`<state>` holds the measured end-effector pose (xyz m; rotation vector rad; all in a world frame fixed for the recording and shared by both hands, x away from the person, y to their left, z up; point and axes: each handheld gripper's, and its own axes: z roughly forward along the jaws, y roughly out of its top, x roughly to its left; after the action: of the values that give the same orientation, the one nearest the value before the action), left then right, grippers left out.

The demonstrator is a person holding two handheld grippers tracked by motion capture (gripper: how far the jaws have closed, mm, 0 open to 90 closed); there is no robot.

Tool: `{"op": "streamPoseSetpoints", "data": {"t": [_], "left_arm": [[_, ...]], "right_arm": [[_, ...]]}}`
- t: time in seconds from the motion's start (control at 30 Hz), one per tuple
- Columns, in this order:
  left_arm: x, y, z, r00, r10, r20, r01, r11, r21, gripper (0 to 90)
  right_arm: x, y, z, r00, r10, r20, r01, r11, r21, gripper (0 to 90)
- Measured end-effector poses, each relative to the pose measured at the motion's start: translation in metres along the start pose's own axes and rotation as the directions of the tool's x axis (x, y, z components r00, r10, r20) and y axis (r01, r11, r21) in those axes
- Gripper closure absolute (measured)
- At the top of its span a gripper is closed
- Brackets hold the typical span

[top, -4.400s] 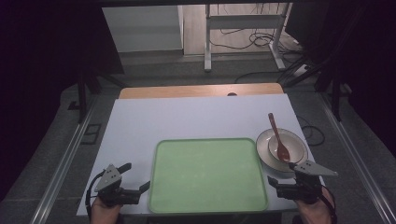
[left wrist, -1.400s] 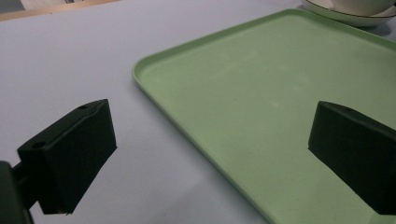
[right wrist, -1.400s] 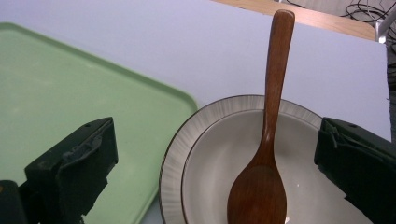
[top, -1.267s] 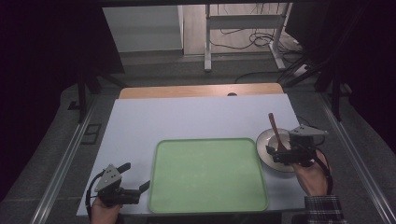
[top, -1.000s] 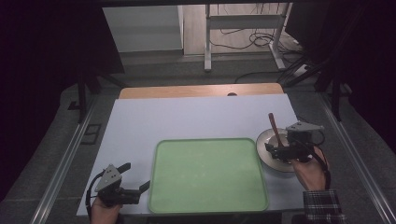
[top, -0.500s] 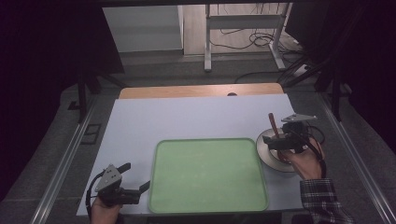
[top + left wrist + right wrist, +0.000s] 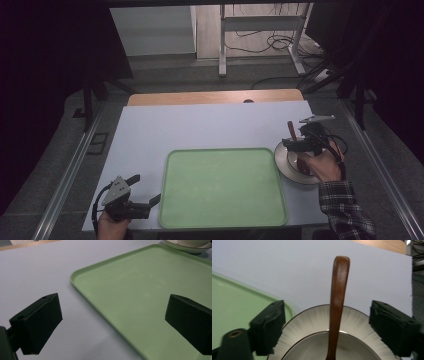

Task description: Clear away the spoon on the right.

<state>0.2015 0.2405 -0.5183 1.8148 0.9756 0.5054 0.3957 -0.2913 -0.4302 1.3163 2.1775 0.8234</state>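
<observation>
Wooden spoon (image 7: 338, 302) leans in the bowl (image 7: 332, 347) on its plate (image 7: 290, 162), now straddled by the advanced right gripper's (image 7: 325, 327) wide jaws; left gripper (image 7: 112, 325), unmoved, gapes beside the tray (image 7: 140, 290).

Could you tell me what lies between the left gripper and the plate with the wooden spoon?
In the high view, the green tray lies between the left gripper and the plate that carries the wooden spoon. Nothing lies on the tray.
</observation>
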Motion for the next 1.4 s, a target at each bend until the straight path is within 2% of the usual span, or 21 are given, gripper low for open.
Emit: {"op": "streamPoseSetpoints", "data": {"t": [0.13, 0.4, 0.73, 0.8, 0.87, 0.93, 1.03, 1.13, 1.4], "left_arm": [[0.000, 0.000, 0.000, 1.0000, 0.000, 0.001, 0.000, 1.0000, 0.000, 0.7], [0.000, 0.000, 0.000, 1.0000, 0.000, 0.002, 0.000, 1.0000, 0.001, 0.7], [0.000, 0.000, 0.000, 1.0000, -0.001, 0.002, 0.001, 1.0000, 0.000, 0.7], [0.000, 0.000, 0.000, 1.0000, -0.002, 0.002, 0.002, 1.0000, 0.000, 0.7], [0.000, 0.000, 0.000, 1.0000, -0.003, 0.002, 0.003, 1.0000, -0.001, 0.7], [0.000, 0.000, 0.000, 1.0000, -0.003, 0.002, 0.003, 1.0000, -0.001, 0.7], [0.000, 0.000, 0.000, 1.0000, -0.002, 0.002, 0.002, 1.0000, 0.000, 0.7], [0.000, 0.000, 0.000, 1.0000, -0.003, 0.002, 0.003, 1.0000, 0.000, 0.7], [0.000, 0.000, 0.000, 1.0000, -0.004, -0.002, 0.004, 1.0000, -0.001, 0.7]], "right_arm": [[-0.003, 0.004, 0.003, 0.9999, 0.004, 0.016, -0.005, 1.000, 0.015, 27.2], [-0.012, 0.011, 0.011, 0.9998, 0.016, 0.009, -0.017, 0.998, 0.055, 39.5], [-0.015, 0.020, 0.021, 0.9999, 0.015, -0.001, -0.015, 0.997, 0.080, 59.0], [-0.015, 0.021, 0.023, 0.9998, 0.019, -0.002, -0.019, 0.996, 0.088, 64.8], [-0.014, 0.022, 0.023, 1.0000, 0.003, 0.009, -0.004, 0.996, 0.089, 73.5], [-0.013, 0.022, 0.023, 0.9999, 0.005, -0.013, -0.004, 0.996, 0.092, 75.3], [-0.012, 0.022, 0.022, 0.9999, 0.007, -0.008, -0.006, 0.996, 0.090, 75.9], [-0.013, 0.023, 0.019, 0.9992, 0.029, -0.029, -0.026, 0.995, 0.095, 76.0], [-0.012, 0.028, 0.010, 0.9983, 0.025, -0.052, -0.019, 0.994, 0.107, 76.1]]}}
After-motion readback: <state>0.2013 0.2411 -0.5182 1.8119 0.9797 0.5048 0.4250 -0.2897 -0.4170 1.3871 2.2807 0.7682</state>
